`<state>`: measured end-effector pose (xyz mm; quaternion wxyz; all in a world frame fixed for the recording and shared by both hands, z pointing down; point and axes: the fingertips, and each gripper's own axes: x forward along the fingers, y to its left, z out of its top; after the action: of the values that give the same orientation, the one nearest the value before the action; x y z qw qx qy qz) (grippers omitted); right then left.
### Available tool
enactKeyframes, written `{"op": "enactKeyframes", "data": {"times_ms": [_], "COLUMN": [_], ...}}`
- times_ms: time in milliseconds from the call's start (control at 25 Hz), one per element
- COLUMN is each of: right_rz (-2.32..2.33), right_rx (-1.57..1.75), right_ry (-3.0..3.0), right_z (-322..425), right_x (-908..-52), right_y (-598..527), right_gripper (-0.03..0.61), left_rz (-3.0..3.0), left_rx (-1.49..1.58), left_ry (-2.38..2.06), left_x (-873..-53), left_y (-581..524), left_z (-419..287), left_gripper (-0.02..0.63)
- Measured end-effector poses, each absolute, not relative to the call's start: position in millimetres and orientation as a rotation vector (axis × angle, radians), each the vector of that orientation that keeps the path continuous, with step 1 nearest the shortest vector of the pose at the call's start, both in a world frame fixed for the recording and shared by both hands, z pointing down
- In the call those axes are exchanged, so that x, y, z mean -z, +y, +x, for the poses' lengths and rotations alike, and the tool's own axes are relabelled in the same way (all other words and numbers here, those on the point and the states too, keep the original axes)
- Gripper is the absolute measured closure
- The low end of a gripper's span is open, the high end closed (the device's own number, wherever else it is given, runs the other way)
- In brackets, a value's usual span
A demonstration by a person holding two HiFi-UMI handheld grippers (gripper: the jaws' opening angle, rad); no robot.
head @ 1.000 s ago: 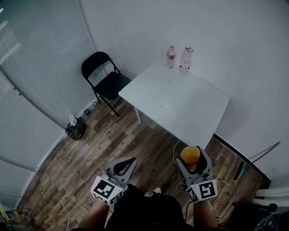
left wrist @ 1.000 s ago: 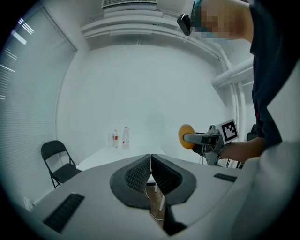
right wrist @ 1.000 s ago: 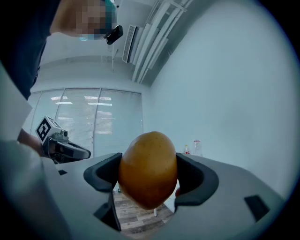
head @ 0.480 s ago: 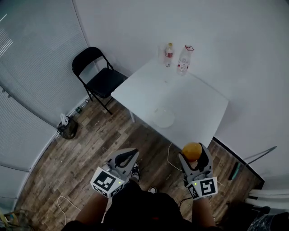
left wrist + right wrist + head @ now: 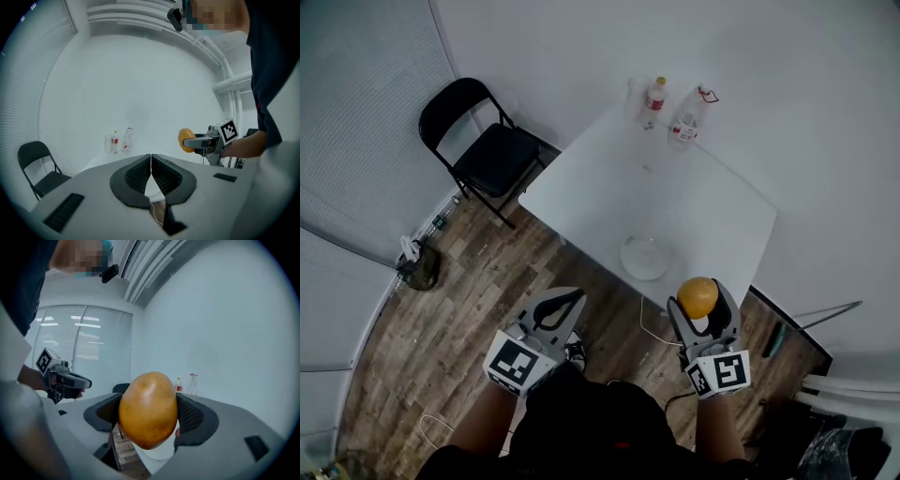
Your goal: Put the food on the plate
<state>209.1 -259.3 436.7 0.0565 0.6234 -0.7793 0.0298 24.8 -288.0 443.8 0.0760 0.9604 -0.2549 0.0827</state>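
My right gripper [image 5: 700, 305] is shut on an orange-yellow mango [image 5: 697, 296], held just short of the white table's [image 5: 694, 202] near edge. The mango [image 5: 147, 409] fills the right gripper view, clamped between the two dark pads. A clear glass plate [image 5: 644, 257] lies on the table near its front edge, ahead and to the left of the mango. My left gripper [image 5: 560, 307] is shut and holds nothing, over the wooden floor left of the table. From the left gripper view its jaws [image 5: 151, 171] meet, with the mango [image 5: 184, 139] off to the right.
Two plastic bottles [image 5: 653, 96] [image 5: 688, 120] and a clear cup [image 5: 634, 91] stand at the table's far corner by the wall. A black folding chair [image 5: 483, 150] stands left of the table. A white cable [image 5: 649, 323] trails on the floor under the near table edge.
The table and plate have come closer as I walked forward. Both grippers kept their places in front of me, the right one still on the mango.
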Motion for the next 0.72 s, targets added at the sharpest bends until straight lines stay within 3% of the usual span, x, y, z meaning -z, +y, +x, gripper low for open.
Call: {"op": "enactKeyframes", "data": {"times_ms": [280, 720], "right_rz": [1.917, 1.771], "right_rx": [-0.166, -0.481], "right_ry": [-2.223, -2.017], "right_z": [209, 232], "right_x": [-474, -617], "right_y": [-311, -394], "right_gripper": [0.207, 0.207], "left_rz": [2.9, 2.803], "left_rx": [-0.245, -0.248], "left_ry": [-0.696, -0.692], "left_x": [-460, -484], "left_y": [-337, -362], "left_z": [10, 22], "left_gripper": [0.591, 0.591]}}
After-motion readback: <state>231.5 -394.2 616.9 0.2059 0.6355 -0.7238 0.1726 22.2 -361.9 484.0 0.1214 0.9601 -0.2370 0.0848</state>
